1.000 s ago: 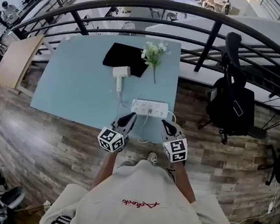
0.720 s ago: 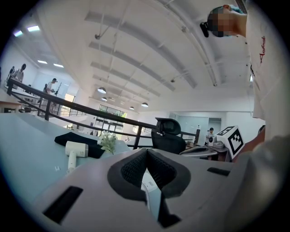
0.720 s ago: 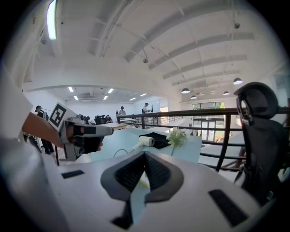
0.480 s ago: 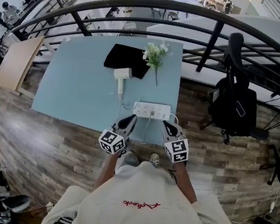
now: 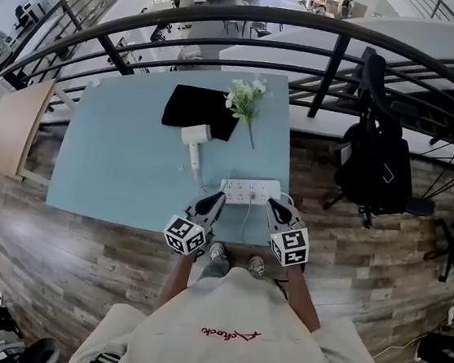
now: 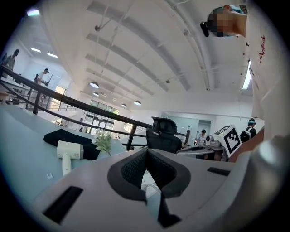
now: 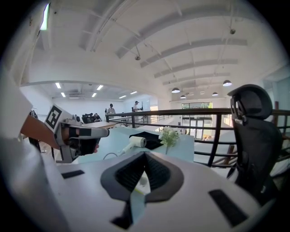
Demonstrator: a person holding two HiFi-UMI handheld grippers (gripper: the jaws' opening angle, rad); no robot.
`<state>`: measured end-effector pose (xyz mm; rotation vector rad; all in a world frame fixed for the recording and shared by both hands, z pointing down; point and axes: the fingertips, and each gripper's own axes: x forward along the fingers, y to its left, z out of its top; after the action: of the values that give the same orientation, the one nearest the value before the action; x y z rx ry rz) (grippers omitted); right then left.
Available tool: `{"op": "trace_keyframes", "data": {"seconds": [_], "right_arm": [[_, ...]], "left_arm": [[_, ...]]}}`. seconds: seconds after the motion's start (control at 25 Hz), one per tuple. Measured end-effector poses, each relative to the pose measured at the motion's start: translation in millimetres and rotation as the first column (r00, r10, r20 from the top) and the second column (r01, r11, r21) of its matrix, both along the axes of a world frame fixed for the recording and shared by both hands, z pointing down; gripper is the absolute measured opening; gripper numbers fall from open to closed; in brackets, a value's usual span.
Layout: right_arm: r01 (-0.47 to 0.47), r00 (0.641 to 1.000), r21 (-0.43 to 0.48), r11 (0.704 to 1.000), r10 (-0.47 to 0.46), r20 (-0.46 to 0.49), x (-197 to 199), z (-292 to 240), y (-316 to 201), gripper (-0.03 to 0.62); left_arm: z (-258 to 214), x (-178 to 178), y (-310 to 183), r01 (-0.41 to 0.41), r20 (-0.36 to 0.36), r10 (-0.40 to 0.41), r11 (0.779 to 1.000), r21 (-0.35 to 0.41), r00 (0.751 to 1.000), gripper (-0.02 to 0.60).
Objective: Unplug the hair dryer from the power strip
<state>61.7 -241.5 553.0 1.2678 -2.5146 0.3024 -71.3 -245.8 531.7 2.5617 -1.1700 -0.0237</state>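
1. The head view is bright and evenly lit. The pale tabletop [image 5: 123, 156] shows no glare, and the things on it cast only faint, soft shadows.
2. That view bends strongly. The railing [image 5: 231, 17] arches across the top, and the floor planks [image 5: 56, 238] bow toward the edges.
3. Both gripper views are round pictures with black corners, dimming toward the rim.
4. In the left gripper view the ceiling lamps [image 6: 94, 84] burn white. In the right gripper view a strip light [image 7: 45, 16] flares at the upper left.
5. The left gripper [image 6: 146, 152] and right gripper [image 7: 144, 156] sit close to their lenses and look soft, while the room behind is sharper.
6. The far windows [image 7: 199, 120] are washed out.
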Motion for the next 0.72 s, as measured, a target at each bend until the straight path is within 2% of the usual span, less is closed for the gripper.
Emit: {"op": "trace_keyframes", "data": {"seconds": [0.52, 0.72], "right_arm": [[-0.072, 0.997, 0.008, 0.997, 0.072, -0.033, -64, -11, -25, 0.018], [-0.093, 0.995, 0.0, 0.996, 0.093, -0.039, -85, -8, -17, 0.017]], "left_arm": [[-10, -50, -34, -0.116, -0.021, 0.116, 0.993, 0.026, 0.993, 0.009], [-7, -64, -32, -0.155, -0.028, 0.155, 0.988, 0.02, 0.987, 0.009]]}}
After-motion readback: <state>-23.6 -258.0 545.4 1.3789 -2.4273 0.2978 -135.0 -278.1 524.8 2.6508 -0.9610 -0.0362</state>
